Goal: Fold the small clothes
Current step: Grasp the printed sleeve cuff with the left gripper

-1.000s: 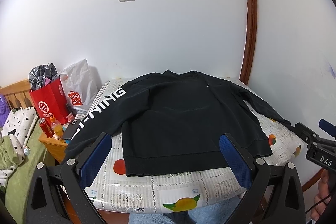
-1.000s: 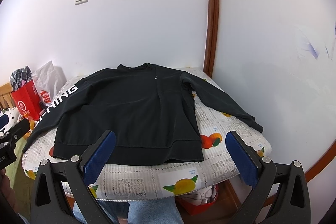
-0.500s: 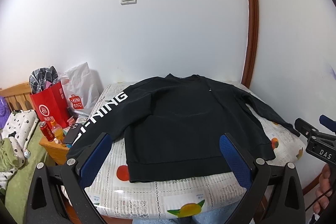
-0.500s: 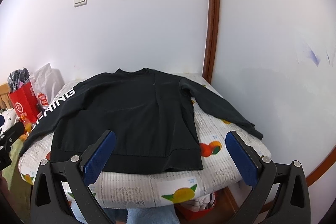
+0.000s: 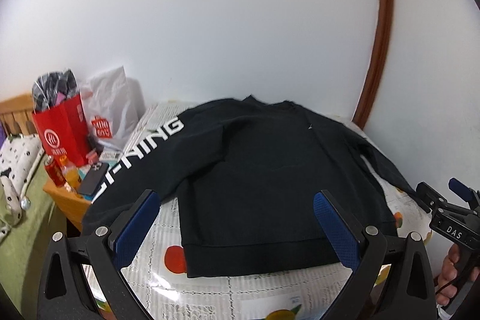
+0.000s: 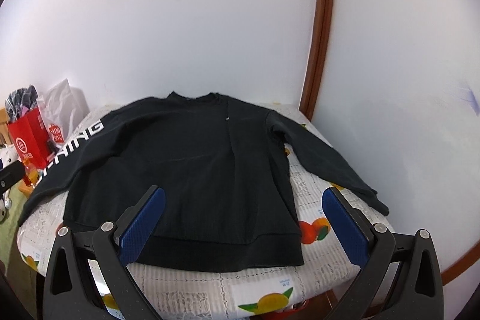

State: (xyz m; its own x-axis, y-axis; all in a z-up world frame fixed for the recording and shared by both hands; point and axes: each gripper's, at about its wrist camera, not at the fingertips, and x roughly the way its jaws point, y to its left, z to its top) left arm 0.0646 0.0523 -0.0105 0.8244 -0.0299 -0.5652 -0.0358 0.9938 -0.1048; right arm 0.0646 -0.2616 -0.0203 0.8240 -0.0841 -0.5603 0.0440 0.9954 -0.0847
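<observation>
Sweatshirt: one black long-sleeved sweatshirt (image 6: 186, 170), soft knit, lying flat and face up in the middle of the bench (image 6: 270, 293), its ribbed hem towards the cameras.
Sleeves: two, both spread outwards; one carries white block lettering (image 5: 144, 152), the other is plain.
Bench cover: one glossy tablecloth with a grid pattern and printed fruit.
Left gripper (image 5: 237, 233): spread wide and holding nothing, with two blue textured pads, over the sweatshirt's hem.
Right gripper (image 6: 243, 230): spread wide and holding nothing, also over the hem.
Bags: two beside the lettered sleeve, one red paper bag (image 5: 61, 134) and one white plastic bag (image 5: 112, 110).
</observation>
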